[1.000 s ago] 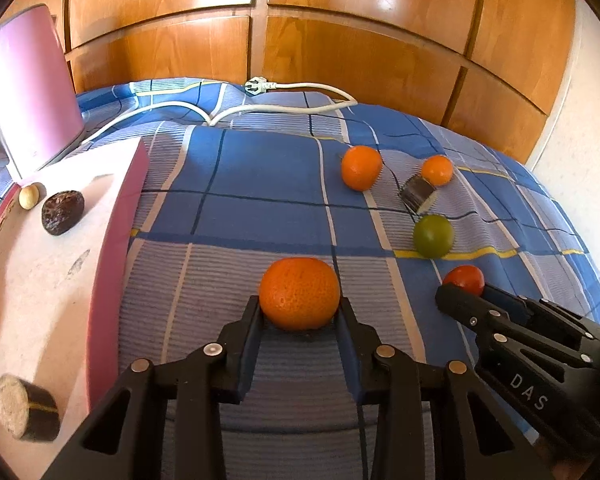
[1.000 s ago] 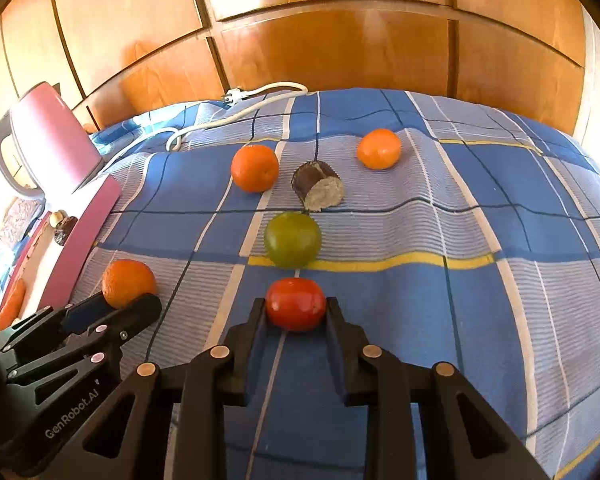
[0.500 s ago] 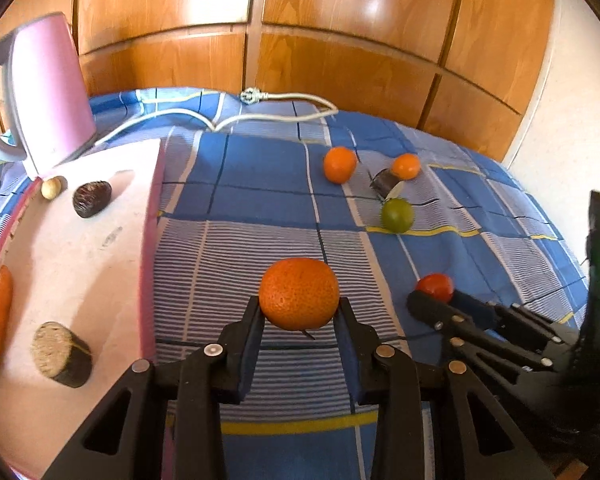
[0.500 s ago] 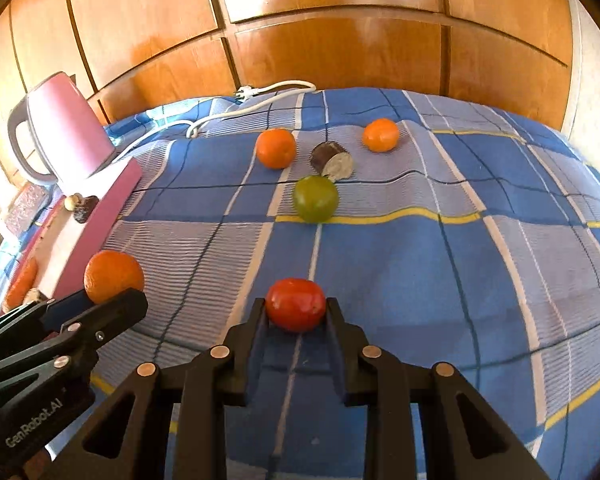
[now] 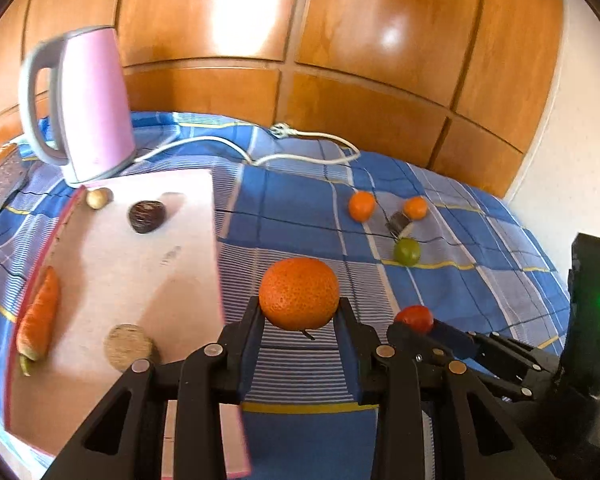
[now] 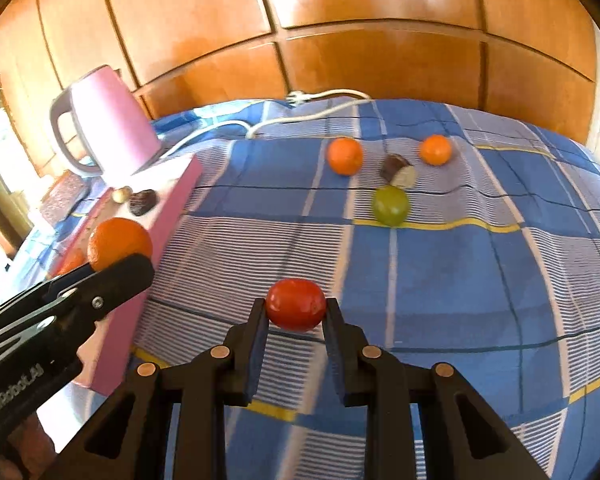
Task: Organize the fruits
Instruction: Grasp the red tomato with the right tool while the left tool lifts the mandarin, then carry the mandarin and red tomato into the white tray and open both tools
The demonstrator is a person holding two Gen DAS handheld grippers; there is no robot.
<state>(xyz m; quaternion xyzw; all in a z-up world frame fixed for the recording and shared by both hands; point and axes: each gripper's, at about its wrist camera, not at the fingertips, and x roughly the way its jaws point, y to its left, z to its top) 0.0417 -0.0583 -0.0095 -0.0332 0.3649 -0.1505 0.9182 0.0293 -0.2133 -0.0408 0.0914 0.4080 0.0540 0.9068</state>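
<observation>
- Left wrist view: left gripper (image 5: 299, 322), black, two-fingered, jaws closed partway on large round orange with pitted skin (image 5: 299, 293); both pads pressed on its sides, fruit lifted clear of blue checked cloth (image 5: 292, 220), just right of long edge of white cutting board with pink rim (image 5: 120, 280).
- On that board: orange carrot (image 5: 39, 316) along left side, cut brown-skinned round slice (image 5: 127, 346) near front, dark wrinkled fruit (image 5: 147, 216) and small pale nut-like ball (image 5: 99, 197) toward back.
- Behind board: pink electric kettle with grey handle (image 5: 88, 104), upright; white power cord (image 5: 300, 152) trailing over cloth to wooden panelled wall (image 5: 340, 60).
- Right wrist view: right gripper (image 6: 296, 320), jaws at narrowest, clamped on small glossy red tomato (image 6: 296, 304), held above cloth.
- Loose on cloth beyond, well apart from both grippers: two small oranges (image 6: 344, 156), (image 6: 435, 149) with short dark cut piece (image 6: 398, 171) between them; round green fruit (image 6: 391, 205) just in front of that piece.
- Left gripper with its orange visible at lower left of same view, over board edge.
</observation>
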